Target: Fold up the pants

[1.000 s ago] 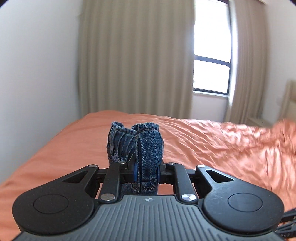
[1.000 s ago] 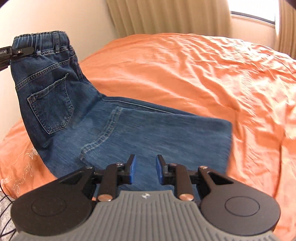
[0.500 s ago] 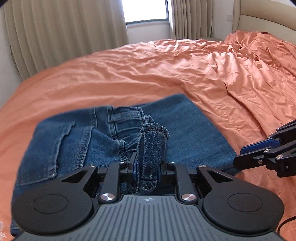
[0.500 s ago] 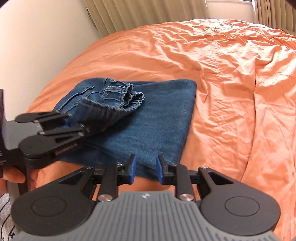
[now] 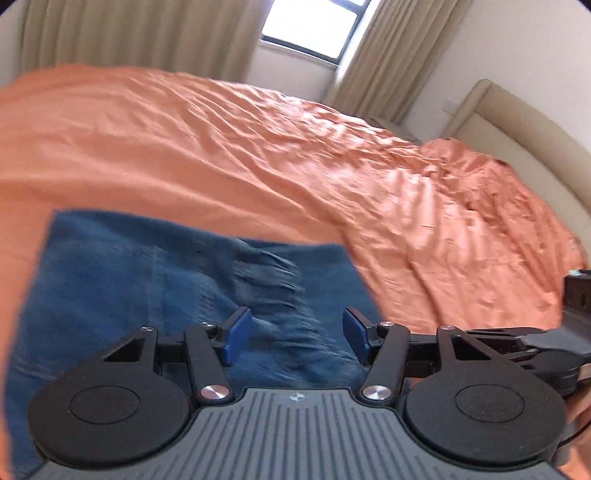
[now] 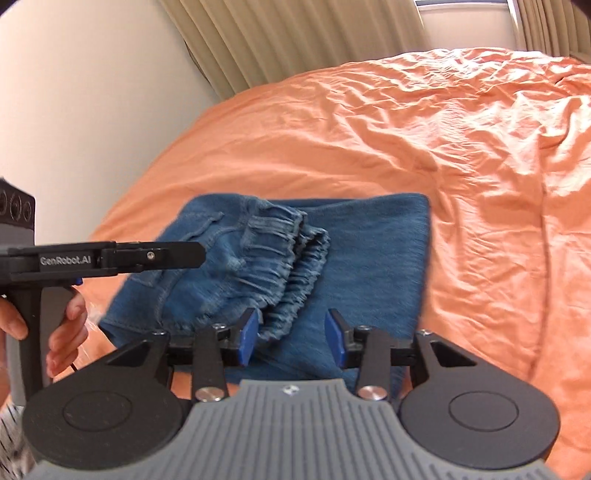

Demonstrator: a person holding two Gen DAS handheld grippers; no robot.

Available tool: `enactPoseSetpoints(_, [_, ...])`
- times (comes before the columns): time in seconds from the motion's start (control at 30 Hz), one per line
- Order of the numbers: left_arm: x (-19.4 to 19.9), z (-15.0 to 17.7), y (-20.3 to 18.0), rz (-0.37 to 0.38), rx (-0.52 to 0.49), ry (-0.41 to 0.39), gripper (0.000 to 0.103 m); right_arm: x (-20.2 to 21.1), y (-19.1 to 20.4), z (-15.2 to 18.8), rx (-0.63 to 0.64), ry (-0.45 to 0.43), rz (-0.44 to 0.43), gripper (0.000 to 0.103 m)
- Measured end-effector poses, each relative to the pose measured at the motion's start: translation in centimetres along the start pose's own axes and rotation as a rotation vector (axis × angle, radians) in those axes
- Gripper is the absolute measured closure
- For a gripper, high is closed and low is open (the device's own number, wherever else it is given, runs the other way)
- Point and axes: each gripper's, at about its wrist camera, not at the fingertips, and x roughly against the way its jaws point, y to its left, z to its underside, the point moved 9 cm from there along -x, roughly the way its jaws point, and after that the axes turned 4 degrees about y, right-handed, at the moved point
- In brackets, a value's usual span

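Observation:
The blue denim pants [image 6: 369, 251] lie folded on the orange bedspread [image 6: 461, 129], their gathered waistband [image 6: 288, 266] laid on top of the legs. My left gripper [image 5: 296, 336] hovers low over the pants [image 5: 147, 280]. Its jaws are opening and the pads grip nothing, the cloth lying loose beneath them. It also shows side-on as the left gripper [image 6: 184, 256] at the left of the right wrist view, held by a hand [image 6: 66, 325]. My right gripper [image 6: 291, 338] is at the pants' near edge, jaws opening, with denim below them but not pinched.
The wrinkled bedspread [image 5: 332, 166] stretches far and right of the pants. A beige headboard [image 5: 517, 125] stands at the far right, with curtains [image 5: 129, 33] and a window [image 5: 314, 26] behind. A white wall [image 6: 74, 110] runs close along the bed's left side.
The left gripper carried the waistband down onto the legs and let go, its jaws now spread wide. The right gripper's jaws widened too. The pants went from hanging to lying folded.

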Motion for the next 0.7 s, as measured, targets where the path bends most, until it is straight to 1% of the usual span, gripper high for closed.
enactPoseSetpoints(0.1, [0.5, -1.2, 3.5, -0.102, -0.025, -0.015, 0.039, -2.2, 0.1, -1.5, -0.064, -0.014, -0.042, 0.063])
enactPoseSetpoints(0.2, [0.8, -1.8, 6.9, -0.165, -0.014, -0.030, 0.039, -4.9, -0.7, -2.9, -0.178, -0.015, -0.103, 0.062])
enactPoseSetpoints(0.33, [1.0, -2.2, 11.1, -0.200, 0.036, -0.044, 0.040, -8.6, -2.3, -4.7, -0.322, -0.004, -0.165, 0.062])
enactPoseSetpoints(0.43, [1.0, -2.2, 13.7, -0.206, 0.082, -0.051, 0.040, -11.3, -3.3, -5.0, -0.400, 0.029, -0.186, 0.062])
enactPoseSetpoints(0.5, [0.9, -2.0, 15.1, -0.203, 0.116, -0.056, 0.041, -12.6, -3.6, -4.8, -0.447, 0.040, -0.220, 0.062])
enactPoseSetpoints(0.53, [0.9, -1.9, 15.8, -0.200, 0.137, -0.057, 0.041, -13.1, -3.7, -4.8, -0.467, 0.041, -0.230, 0.064])
enactPoseSetpoints(0.57, [0.9, -1.8, 16.4, -0.195, 0.160, -0.060, 0.042, -13.3, -3.6, -4.8, -0.471, 0.042, -0.233, 0.069])
enactPoseSetpoints(0.6, [0.9, -1.7, 17.0, -0.191, 0.180, -0.060, 0.042, -13.3, -3.3, -4.8, -0.452, 0.042, -0.221, 0.077])
enactPoseSetpoints(0.63, [1.0, -1.6, 17.4, -0.190, 0.195, -0.062, 0.043, -13.1, -2.8, -5.0, -0.417, 0.036, -0.202, 0.084])
enactPoseSetpoints(0.7, [1.2, -1.6, 18.1, -0.188, 0.217, -0.069, 0.044, -11.9, -1.1, -5.9, -0.301, 0.014, -0.152, 0.087])
